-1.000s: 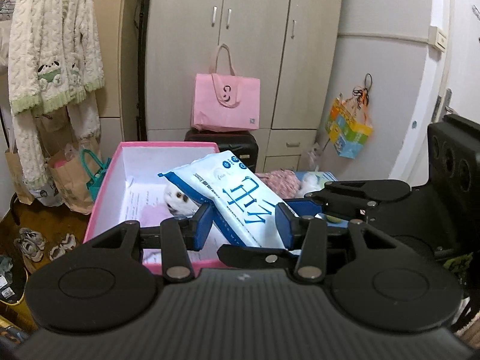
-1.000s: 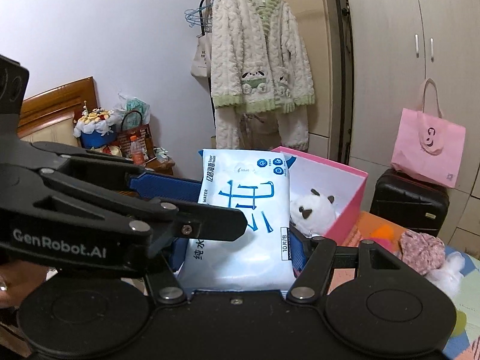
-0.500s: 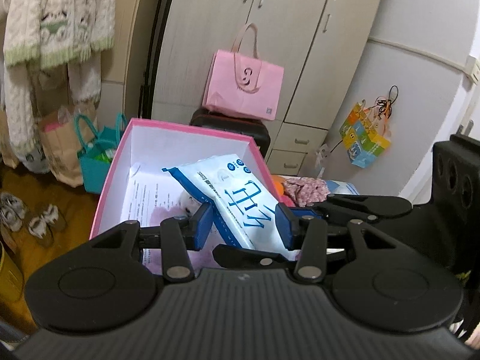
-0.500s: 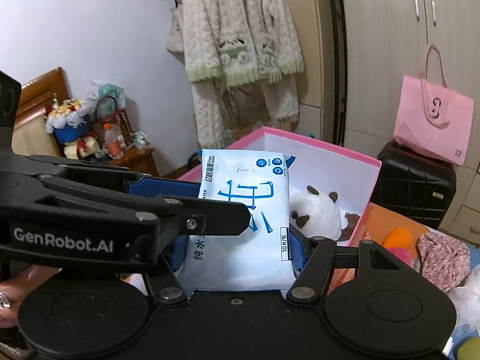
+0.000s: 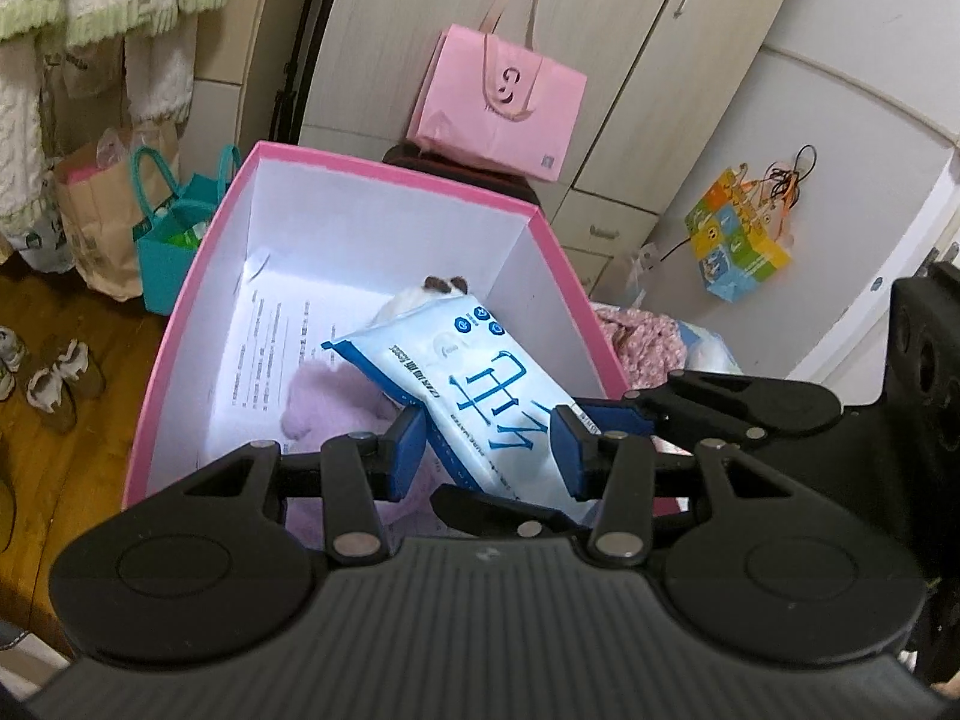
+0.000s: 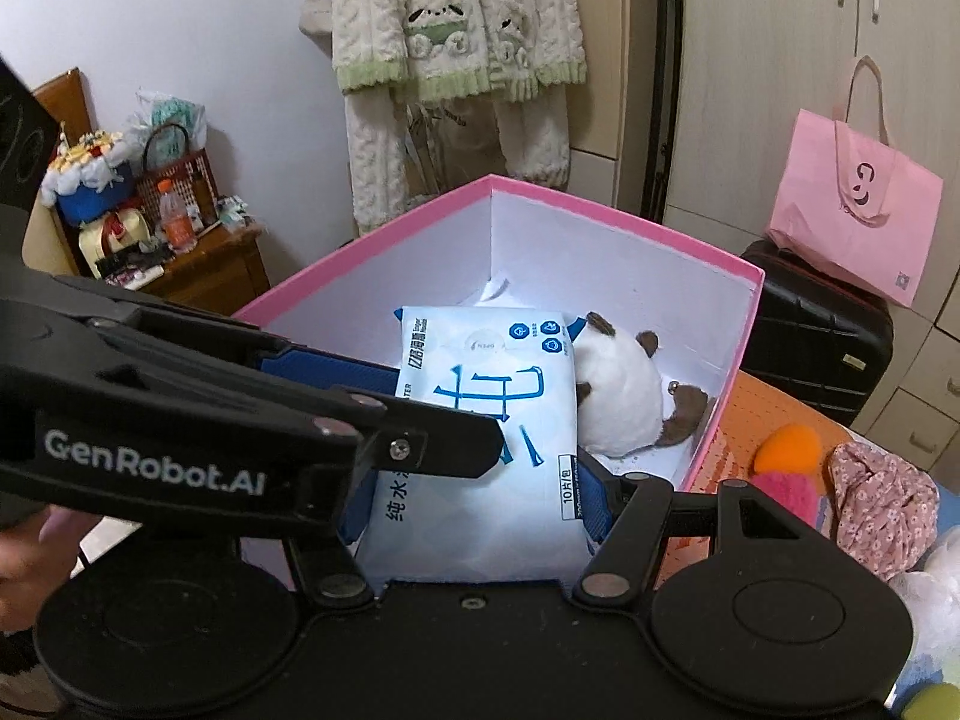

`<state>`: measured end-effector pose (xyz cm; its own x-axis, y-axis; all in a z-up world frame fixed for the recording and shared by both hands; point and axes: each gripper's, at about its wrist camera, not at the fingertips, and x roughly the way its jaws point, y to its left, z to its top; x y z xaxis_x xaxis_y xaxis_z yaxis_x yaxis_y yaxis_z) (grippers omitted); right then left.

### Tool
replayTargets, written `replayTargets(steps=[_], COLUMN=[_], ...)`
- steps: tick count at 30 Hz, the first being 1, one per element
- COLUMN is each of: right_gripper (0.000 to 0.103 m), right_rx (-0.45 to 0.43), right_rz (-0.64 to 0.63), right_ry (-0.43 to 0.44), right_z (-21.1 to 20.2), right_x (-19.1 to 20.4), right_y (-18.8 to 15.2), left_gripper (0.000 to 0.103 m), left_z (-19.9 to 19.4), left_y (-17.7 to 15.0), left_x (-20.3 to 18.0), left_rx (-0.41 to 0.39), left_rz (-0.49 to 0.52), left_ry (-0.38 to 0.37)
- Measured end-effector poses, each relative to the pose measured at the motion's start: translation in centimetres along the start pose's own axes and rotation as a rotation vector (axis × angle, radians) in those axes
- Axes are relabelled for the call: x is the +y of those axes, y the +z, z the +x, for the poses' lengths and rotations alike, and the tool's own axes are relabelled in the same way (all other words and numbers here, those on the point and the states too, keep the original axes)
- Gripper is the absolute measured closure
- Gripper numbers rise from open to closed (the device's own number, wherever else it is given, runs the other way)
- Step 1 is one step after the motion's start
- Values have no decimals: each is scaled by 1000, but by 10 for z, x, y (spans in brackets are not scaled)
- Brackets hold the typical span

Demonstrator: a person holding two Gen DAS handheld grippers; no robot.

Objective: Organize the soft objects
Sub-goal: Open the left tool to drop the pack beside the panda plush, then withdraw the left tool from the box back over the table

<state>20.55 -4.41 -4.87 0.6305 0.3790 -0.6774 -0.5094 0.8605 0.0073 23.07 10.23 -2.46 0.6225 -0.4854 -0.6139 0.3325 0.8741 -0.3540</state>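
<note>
A white and blue wet-wipe pack (image 5: pixel 480 384) hangs tilted over the open pink box (image 5: pixel 384 222), its far end down inside. My left gripper (image 5: pixel 489 450) is shut on the pack's near end, blue pads on both sides. My right gripper (image 6: pixel 474 504) is shut on the same pack (image 6: pixel 480 396) across its width. Its fingers (image 5: pixel 720 396) come in from the right in the left wrist view. Inside the box (image 6: pixel 600 264) lie a white and brown plush (image 6: pixel 624 408), right against the pack, a lilac fluffy thing (image 5: pixel 336 402) and a printed sheet.
To the right of the box lie a floral cloth (image 6: pixel 882 510) and orange and pink felt pieces (image 6: pixel 786 462). A black suitcase (image 6: pixel 816 354) with a pink tote (image 5: pixel 498 102) stands behind. Bags (image 5: pixel 174 240) and shoes sit on the floor at left, a cluttered nightstand (image 6: pixel 198 258) further off.
Both grippers have carried the pack forward and down, from above the box's near edge to over its inside. Both views now look down into the box.
</note>
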Motion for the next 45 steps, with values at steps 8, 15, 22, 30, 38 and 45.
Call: replayTargets(steps=[8,15,22,30,38,45], right_gripper=[33,32,32,32,32,32], right_rx=[52,2,-43,-78,-90,-110], right_rz=[-93,-134,-123,-124,-140,-151], right_ry=[-42,-68,-89,-83,-43,-52], right_z=[12,-12,-42,-77,-115,-149], right_x=[6,10,13,18,26,27], right_y=[5,1,-6,-18,-28,-41], left_gripper=[59,47,46,44,43,42], left_z=[11,-12,-46,-88,-117,-141], left_y=[1,-4,-12,-21,-30,-45], left_x=[6,-8,-22,-41,-65,-86], left_rx=[41,-4,-42,-59,-10,-1], left_rz=[-32,18,70,131,211,281], left_ry=[19,-5,25,10,-6,-6])
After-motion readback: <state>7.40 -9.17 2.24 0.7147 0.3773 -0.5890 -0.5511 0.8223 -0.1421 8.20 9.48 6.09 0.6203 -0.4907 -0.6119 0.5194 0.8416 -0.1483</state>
